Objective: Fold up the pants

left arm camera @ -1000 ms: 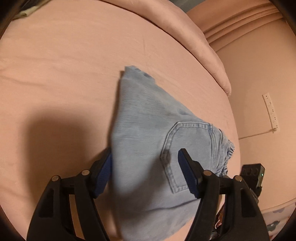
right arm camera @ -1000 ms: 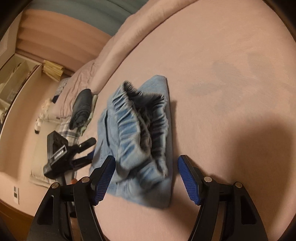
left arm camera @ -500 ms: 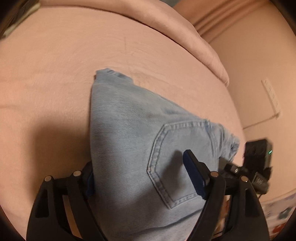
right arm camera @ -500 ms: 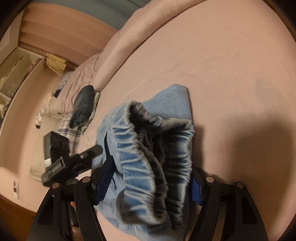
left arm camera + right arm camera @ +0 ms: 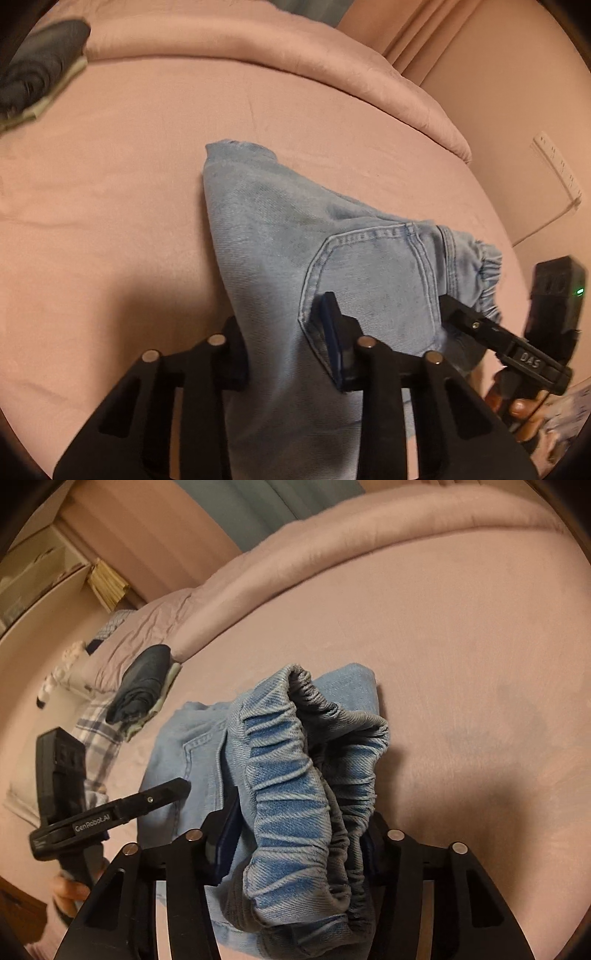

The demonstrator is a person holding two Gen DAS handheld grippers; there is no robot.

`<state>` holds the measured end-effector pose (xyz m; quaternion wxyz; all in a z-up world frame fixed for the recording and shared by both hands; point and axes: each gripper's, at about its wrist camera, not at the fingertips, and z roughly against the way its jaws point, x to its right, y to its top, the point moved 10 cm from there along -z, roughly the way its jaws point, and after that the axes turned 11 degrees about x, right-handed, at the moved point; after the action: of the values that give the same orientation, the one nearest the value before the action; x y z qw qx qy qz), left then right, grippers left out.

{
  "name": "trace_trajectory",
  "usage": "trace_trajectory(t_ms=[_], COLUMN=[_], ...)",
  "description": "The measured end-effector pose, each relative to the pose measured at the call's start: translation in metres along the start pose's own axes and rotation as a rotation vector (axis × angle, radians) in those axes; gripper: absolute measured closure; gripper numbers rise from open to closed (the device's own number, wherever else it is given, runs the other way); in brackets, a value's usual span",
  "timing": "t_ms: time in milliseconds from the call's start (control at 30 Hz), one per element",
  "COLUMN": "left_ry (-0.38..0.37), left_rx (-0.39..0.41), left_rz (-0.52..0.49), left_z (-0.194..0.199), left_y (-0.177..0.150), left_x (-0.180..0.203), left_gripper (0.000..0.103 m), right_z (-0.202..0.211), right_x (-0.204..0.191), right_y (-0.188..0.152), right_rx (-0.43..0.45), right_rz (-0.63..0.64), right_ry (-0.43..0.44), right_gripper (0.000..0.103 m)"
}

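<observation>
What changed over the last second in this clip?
Both grippers moved in and closed: the left hand-held gripper now pinches the jeans beside the back pocket, and the right hand-held gripper clamps the elastic waistband. The jeans stayed folded on the pink bed.

The pants lie folded on the bed, their hem end pointing toward the rolled duvet at the far edge. The left gripper straddles the fold near the back pocket; the right gripper straddles the waistband — at the opposite end. A folded garment sits beside the duvet.
</observation>
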<state>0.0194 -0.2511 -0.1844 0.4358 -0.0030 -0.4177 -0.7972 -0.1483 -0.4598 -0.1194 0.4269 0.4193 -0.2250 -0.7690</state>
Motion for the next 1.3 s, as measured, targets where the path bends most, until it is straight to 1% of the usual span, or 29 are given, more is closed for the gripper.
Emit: trace_trajectory(t_ms=[33, 267, 400, 700, 867, 1300], left_ry=[0.017, 0.061, 0.059, 0.078, 0.086, 0.121], left_rx=[0.015, 0.070, 0.104, 0.176, 0.189, 0.210], left_rz=[-0.019, -0.068, -0.076, -0.094, -0.082, -0.073], left_z=[0.003, 0.015, 0.024, 0.054, 0.061, 0.072], left_y=[0.000, 0.002, 0.007, 0.023, 0.028, 0.037], left_x=[0.001, 0.001, 0.005, 0.005, 0.000, -0.013], left_gripper=[0.077, 0.080, 0.082, 0.082, 0.081, 0.081], right_z=[0.002, 0.019, 0.028, 0.034, 0.032, 0.012], right_x=[0.000, -0.011, -0.022, -0.051, -0.065, -0.085], right_y=[0.001, 0.008, 0.011, 0.024, 0.027, 0.030], right_rx=[0.007, 0.056, 0.081, 0.118, 0.127, 0.104], right_rz=[0.012, 0.080, 0.141, 0.219, 0.253, 0.311], right_ry=[-0.005, -0.024, -0.027, 0.003, 0.016, 0.054], right_gripper=[0.051, 0.053, 0.054, 0.054, 0.054, 0.054])
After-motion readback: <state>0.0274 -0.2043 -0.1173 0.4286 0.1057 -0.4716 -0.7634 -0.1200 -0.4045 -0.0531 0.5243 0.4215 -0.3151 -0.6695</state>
